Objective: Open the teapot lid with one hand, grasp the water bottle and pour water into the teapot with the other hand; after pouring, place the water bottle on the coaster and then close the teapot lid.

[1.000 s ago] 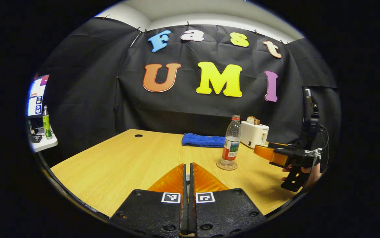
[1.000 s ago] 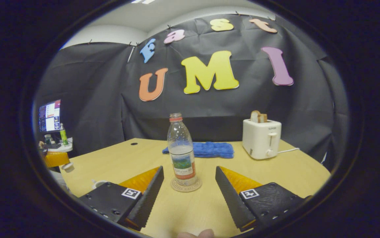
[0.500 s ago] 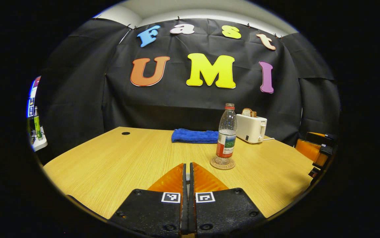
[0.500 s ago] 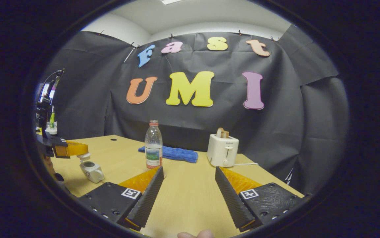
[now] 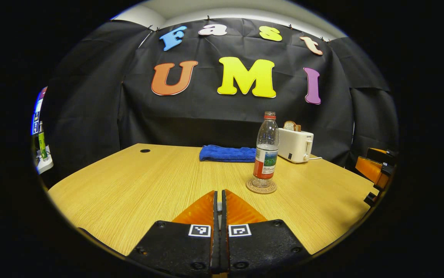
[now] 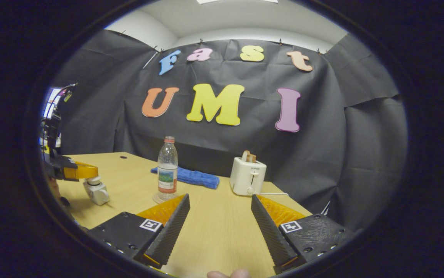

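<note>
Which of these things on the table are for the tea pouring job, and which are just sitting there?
For the job:
water bottle
coaster under it
white teapot

Just lying about:
blue cloth
toaster with bread in it

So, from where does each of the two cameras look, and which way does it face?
Left gripper view: rides on the left gripper, over the near edge of the table, facing the back wall; its own fingers show shut at the bottom, and the right gripper at the far right.
Right gripper view: rides on the right gripper, facing the wall from farther right; its open fingers and a fingertip show at the bottom, and the left gripper above the teapot.
Both share the bottle on its coaster, the cloth and the toaster.
</note>
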Tool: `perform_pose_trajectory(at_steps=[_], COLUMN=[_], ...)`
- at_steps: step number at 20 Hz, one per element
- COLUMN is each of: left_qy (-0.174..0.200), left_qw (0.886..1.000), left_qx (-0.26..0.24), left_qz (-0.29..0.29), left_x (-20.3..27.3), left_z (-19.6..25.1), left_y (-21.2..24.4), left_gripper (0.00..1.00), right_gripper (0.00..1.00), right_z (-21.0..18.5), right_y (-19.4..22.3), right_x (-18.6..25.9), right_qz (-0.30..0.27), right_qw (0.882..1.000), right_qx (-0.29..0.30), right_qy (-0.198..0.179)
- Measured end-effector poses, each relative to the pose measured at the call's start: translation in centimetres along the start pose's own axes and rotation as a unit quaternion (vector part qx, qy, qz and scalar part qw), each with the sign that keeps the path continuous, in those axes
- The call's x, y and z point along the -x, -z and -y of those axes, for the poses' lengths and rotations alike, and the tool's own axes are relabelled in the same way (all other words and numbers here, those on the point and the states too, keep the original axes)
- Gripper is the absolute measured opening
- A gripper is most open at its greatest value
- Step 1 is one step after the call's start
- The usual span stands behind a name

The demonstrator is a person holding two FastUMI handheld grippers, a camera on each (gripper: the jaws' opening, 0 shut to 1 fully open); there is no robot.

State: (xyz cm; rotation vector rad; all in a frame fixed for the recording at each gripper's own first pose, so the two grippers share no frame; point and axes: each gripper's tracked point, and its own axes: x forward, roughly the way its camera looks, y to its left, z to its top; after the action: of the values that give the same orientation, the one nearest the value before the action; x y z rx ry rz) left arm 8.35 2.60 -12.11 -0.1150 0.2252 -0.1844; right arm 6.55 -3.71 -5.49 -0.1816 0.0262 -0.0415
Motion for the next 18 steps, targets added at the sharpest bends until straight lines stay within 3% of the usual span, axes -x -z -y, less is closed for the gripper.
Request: perform_pose_trajectory(at_steps=[7, 10, 11, 14, 15, 18], left_qy=[-0.018, -0.029, -0.037, -0.051, -0.051, -0.055], left_qw=[1.0, 0.999, 0.999, 0.999, 0.998, 0.997], left_qx=[-0.001, -0.005, -0.007, -0.003, 0.0, -0.007], left_qz=[-0.011, -0.013, -0.013, 0.009, 0.021, 0.055], left_x=[-0.1, -0.2, -0.1, 0.7, 1.6, 3.8], left_z=[-0.2, -0.1, -0.3, -0.1, 0.6, 2.4], left_y=[0.8, 1.0, 1.0, -0.8, -1.9, -5.3], left_gripper=[0.04, 0.12, 0.2, 0.87, 1.0, 0.99], right_gripper=[0.98, 0.95, 0.95, 0.99, 0.99, 0.99], right_z=[-0.2, -0.1, -0.1, 0.3, 0.5, 0.7], right_y=[-0.7, -0.7, -0.7, -1.1, -1.2, -1.9], right_x=[0.8, 1.3, 1.5, 1.9, 2.0, 2.6], right_qz=[0.014, 0.012, 0.011, 0.012, 0.014, 0.013], right_qw=[1.0, 1.0, 1.0, 0.999, 0.999, 0.997], right_qx=[0.003, -0.015, -0.024, -0.045, -0.052, -0.074], right_qy=[-0.004, -0.006, -0.007, -0.006, -0.004, -0.002])
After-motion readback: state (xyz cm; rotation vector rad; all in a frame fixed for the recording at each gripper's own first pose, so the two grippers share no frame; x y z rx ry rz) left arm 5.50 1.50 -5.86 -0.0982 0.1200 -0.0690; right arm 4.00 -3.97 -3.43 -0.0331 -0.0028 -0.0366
